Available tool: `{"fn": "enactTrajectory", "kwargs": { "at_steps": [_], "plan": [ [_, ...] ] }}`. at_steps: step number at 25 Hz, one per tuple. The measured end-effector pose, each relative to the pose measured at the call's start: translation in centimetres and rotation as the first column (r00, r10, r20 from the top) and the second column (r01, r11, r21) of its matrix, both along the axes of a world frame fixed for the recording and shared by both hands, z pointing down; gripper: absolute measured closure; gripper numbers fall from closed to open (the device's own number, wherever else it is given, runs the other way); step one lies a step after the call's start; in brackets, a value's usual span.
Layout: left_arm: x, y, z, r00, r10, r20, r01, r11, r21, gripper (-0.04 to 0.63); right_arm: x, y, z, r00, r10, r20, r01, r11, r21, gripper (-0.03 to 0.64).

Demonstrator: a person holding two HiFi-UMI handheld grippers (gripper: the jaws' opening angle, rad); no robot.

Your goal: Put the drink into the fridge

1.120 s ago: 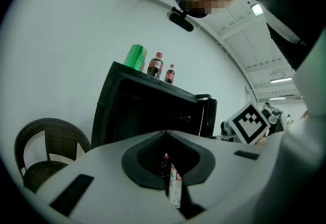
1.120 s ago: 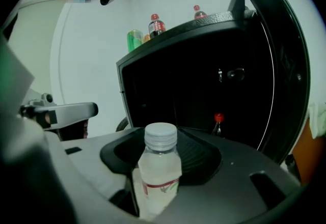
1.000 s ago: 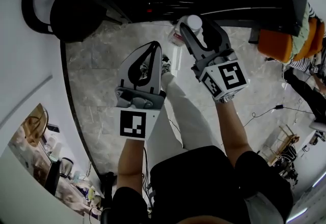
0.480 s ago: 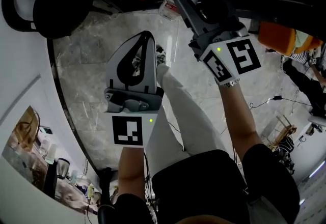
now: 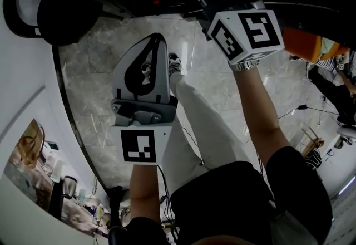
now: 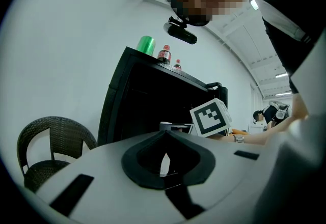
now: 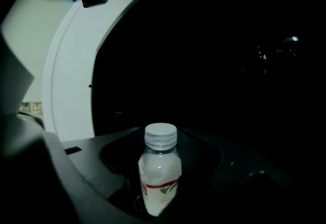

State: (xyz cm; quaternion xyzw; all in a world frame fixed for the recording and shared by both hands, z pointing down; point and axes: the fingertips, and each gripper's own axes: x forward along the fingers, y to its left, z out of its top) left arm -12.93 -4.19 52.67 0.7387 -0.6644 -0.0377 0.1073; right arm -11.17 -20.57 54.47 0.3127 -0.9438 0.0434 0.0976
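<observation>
While my right gripper point(image 7: 163, 159) holds its jaws wide around the bottle point(image 7: 159, 177), the pads pinch it across the lower body, about the red and green label, and the white cap stands upright above them. That is the drink, and it sits between my jaws with only the dark fridge point(image 7: 229, 65) beyond it; I cannot see a shelf in that blackness.

I judge the bottle full or nearly so, light enough for one gripper, with a smooth, thin plastic wall that would dent under a hard squeeze and slide under a weak one. The labelled middle is the best place to grip, firm but not crushing, with the cap kept up.

My left gripper point(image 6: 164, 139) has its jaws pressed together on nothing and hangs level to the side. Beyond it, a wicker chair point(image 6: 48, 141) stands beside the black fridge.
</observation>
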Motion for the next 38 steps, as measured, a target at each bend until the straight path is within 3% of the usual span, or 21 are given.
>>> {"fn": "enactTrajectory", "kwargs": {
  "at_steps": [9,16,38],
  "plan": [
    [-0.4,-0.2,0.0,0.999,-0.024,-0.023,0.024,1.0,0.007,0.586,-2.0,-4.8,-0.2,0.997,0.076,0.011,-0.077,0.993,0.089,0.417],
    [0.9,0.0,0.7,1.0,-0.004,-0.023,0.003,1.0,-0.015,0.586,-2.0,-7.9,0.6,0.991,0.13,0.044,-0.133,0.988,0.081,0.416],
    [0.0,0.6,1.7,0.999,-0.014,-0.031,0.013,0.999,-0.035,0.586,-3.1,-8.9,2.2,0.992,0.122,0.011,-0.122,0.991,0.058,0.413]
  ]
}}
